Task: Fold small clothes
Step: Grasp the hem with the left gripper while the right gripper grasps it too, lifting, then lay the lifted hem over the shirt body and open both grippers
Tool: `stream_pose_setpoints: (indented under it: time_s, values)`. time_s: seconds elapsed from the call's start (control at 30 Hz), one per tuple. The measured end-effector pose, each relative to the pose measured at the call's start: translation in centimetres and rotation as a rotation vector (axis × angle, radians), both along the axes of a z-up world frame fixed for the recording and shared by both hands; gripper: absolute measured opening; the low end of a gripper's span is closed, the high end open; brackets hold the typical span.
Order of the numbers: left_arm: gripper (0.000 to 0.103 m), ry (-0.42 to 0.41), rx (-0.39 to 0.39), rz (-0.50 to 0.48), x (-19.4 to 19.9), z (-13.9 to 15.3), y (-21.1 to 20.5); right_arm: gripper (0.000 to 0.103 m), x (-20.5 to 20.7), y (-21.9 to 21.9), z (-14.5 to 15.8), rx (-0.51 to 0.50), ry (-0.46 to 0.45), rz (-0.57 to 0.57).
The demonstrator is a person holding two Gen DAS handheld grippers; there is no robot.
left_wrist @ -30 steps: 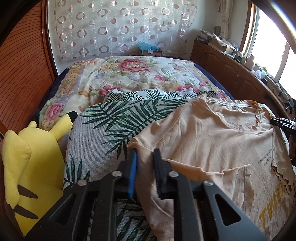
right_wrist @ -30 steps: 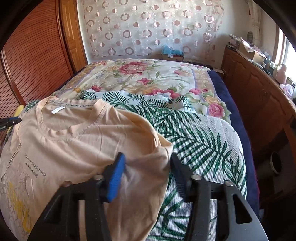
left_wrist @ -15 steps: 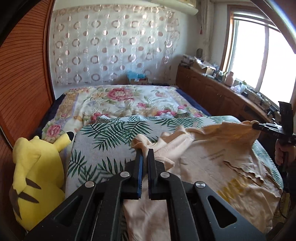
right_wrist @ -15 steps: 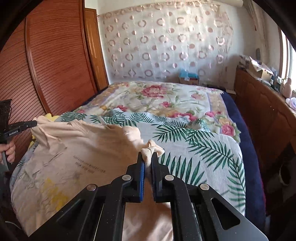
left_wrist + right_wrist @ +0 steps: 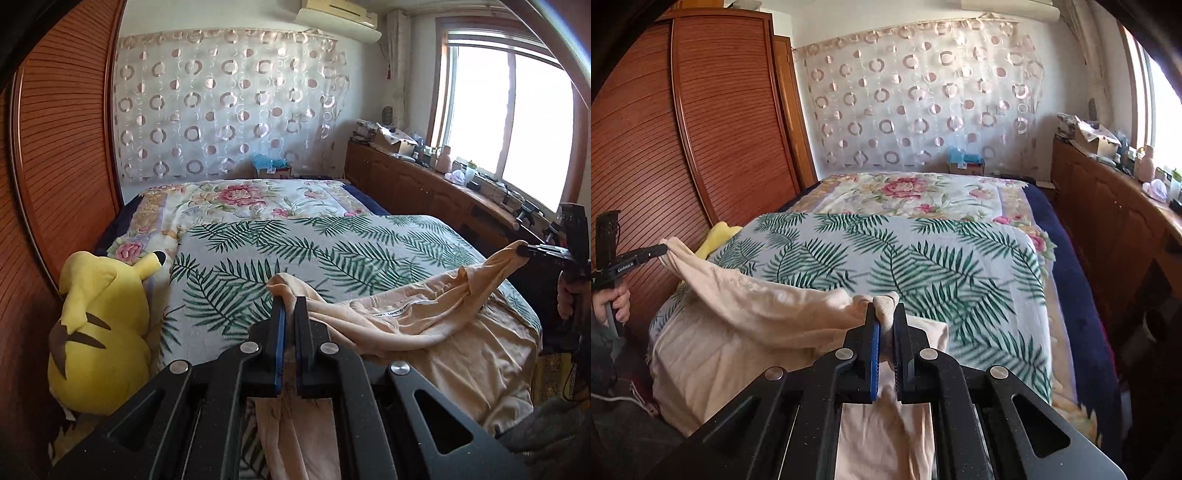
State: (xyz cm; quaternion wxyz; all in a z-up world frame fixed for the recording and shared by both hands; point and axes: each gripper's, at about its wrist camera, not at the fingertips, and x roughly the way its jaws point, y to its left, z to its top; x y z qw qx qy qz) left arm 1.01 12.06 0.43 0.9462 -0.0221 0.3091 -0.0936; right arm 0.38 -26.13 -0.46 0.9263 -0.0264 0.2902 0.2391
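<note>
A bed [image 5: 332, 243] under leaf-print and floral covers fills the room — slatted wooden wardrobe doors [image 5: 701, 129] on one side, a bright window [image 5: 517, 122] above low wooden cabinets [image 5: 417, 184] opposite, a circle-patterned curtain [image 5: 229, 103] behind.

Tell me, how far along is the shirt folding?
Early. Done: both grippers are clamped on the peach T-shirt. In hand: the left gripper and right gripper hold its top edge lifted above the palm-leaf blanket, the rest sagging. Left: no neat fold shows yet, and nothing lies stacked.
</note>
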Motion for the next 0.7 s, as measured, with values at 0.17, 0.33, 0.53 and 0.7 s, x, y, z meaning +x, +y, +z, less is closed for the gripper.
stream_pose_setpoints:
  time_s: [0.17,0.33,0.53,0.7]
  values:
    - [0.005,0.003,0.007,0.008,-2.9,0.9,0.3,0.006,-3.0,-0.7,2.1,-0.037,0.02,-0.008]
    - [0.005,0.048,-0.002,0.052,-4.8,-0.5,1.0,0.006,-4.0,-0.8,1.5,-0.039,0.089,0.001]
    - [0.014,0.102,-0.005,0.085,-4.8,-2.3,2.0,0.01,-3.5,-0.3,-0.3,-0.08,0.145,-0.021]
    - [0.051,0.09,-0.015,0.08,-2.9,-2.0,2.2,0.033,-2.2,0.6,0.9,-0.126,0.08,-0.04]
